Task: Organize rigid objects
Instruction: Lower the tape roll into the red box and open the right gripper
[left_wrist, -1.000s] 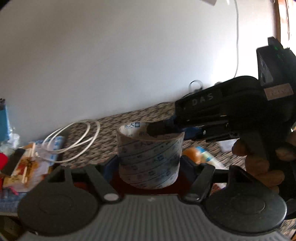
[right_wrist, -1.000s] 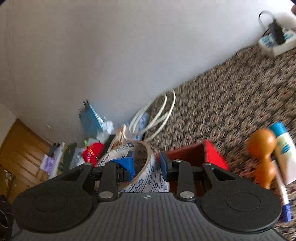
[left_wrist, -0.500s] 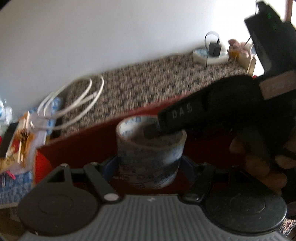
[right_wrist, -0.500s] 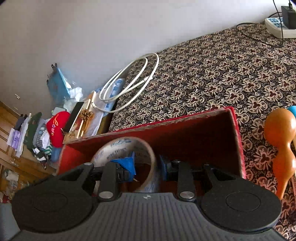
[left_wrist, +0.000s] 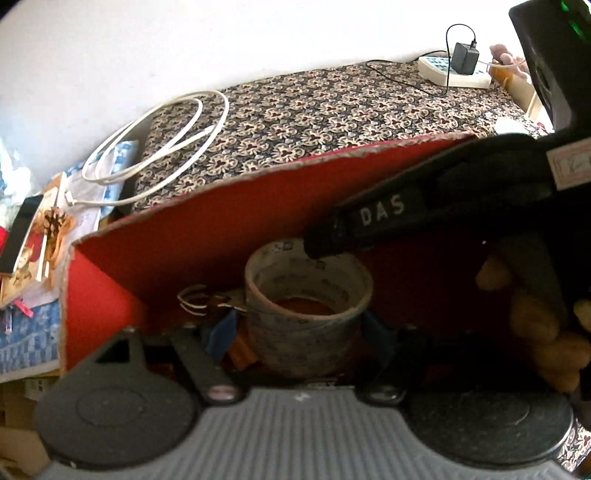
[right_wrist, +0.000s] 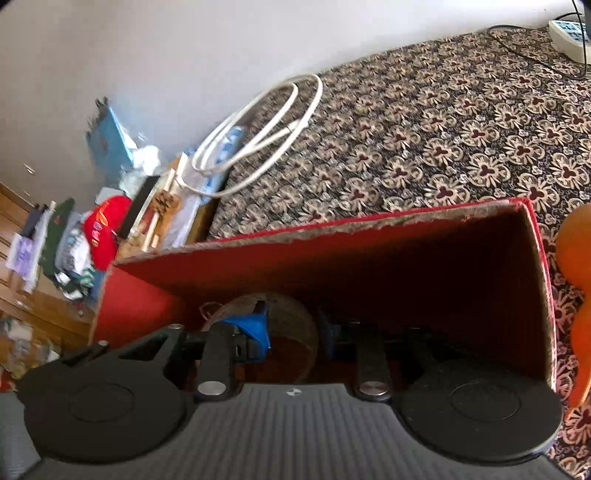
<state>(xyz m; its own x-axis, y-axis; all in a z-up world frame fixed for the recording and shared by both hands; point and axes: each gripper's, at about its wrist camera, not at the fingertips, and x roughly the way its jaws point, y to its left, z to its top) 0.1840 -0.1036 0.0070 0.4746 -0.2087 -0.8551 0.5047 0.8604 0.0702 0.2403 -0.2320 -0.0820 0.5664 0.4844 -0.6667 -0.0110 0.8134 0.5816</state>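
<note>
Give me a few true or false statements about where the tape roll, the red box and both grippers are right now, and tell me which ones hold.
1. The tape roll is down inside the red box. True.
2. The left gripper has a finger on each side of the roll. True.
3. The white cable lies coiled inside the box. False: it lies outside, on the patterned cloth beyond the box.
4. The right gripper is well away from the roll. False: one finger sits inside the ring, the other outside.
5. The box is blue inside. False: it is red.
</note>
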